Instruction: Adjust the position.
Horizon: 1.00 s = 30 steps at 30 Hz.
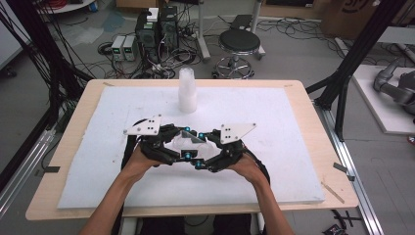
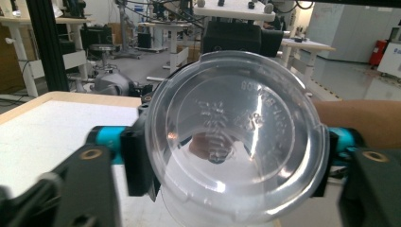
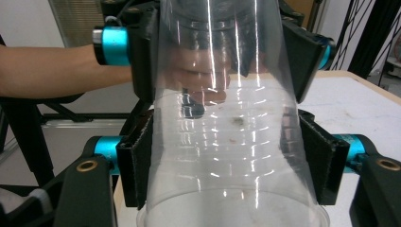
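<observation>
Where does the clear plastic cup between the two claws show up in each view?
High view: clear plastic cup at mid-table, between both claws.
Left gripper view: cup's round end faces the camera, centre.
Right gripper view: cup's side wall fills the centre.
Shared landmark: the white mat.

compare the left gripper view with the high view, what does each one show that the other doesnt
Left gripper view alone: the round base of the clear plastic cup, face on, with raised lettering moulded into it, and a lab room with white tables behind.

High view alone: a stack of clear plastic cups standing upright on the white foam sheet, a black round stool on the floor, and the grey plates on top of the grippers.

Shared: the clear cup held between the left hand-held gripper and the right hand-held gripper, and the wooden table.
</observation>
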Each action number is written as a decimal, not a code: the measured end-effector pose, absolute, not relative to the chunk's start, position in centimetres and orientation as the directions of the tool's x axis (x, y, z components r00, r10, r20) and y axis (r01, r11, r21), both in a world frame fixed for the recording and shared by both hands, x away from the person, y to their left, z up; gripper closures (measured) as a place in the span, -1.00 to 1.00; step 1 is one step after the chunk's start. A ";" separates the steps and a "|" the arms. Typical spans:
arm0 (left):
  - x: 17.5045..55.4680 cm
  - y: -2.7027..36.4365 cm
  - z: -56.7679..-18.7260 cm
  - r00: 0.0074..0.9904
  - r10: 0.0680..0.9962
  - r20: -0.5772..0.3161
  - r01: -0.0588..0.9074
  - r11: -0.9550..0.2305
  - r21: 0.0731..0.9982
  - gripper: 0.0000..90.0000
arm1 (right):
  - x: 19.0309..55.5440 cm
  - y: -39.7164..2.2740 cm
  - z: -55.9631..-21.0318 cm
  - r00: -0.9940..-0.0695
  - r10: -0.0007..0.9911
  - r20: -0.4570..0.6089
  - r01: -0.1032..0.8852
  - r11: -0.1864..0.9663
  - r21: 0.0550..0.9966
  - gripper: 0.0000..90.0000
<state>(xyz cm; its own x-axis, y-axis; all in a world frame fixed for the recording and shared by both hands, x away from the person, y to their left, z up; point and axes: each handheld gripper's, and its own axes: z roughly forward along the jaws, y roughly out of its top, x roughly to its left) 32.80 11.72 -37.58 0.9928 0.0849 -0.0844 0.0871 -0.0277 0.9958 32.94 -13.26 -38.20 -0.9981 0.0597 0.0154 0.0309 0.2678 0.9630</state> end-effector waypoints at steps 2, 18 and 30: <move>32.8 11.7 -37.6 0.986 0.129 -0.108 0.111 -0.022 0.994 -0.82 | 32.9 -13.3 -38.2 -0.998 0.061 0.016 0.032 0.268 0.963 -0.29; 32.4 12.8 -36.7 0.987 0.140 -0.074 0.115 -0.315 0.942 -0.96 | 32.7 -13.8 -38.2 -0.996 0.079 0.028 0.056 0.380 0.923 -0.27; 33.0 11.0 -35.1 0.991 0.122 -0.055 0.127 -0.717 0.685 -0.96 | 32.8 -13.3 -37.0 -0.995 0.092 0.037 0.091 0.698 0.711 -0.24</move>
<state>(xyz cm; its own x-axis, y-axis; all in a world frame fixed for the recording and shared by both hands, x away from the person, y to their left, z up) 33.01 11.01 -35.14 0.9910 0.1223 -0.0554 0.1268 -0.7171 0.6854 32.82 -13.31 -36.96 -0.9951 0.0915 0.0370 0.0906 0.6977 0.7106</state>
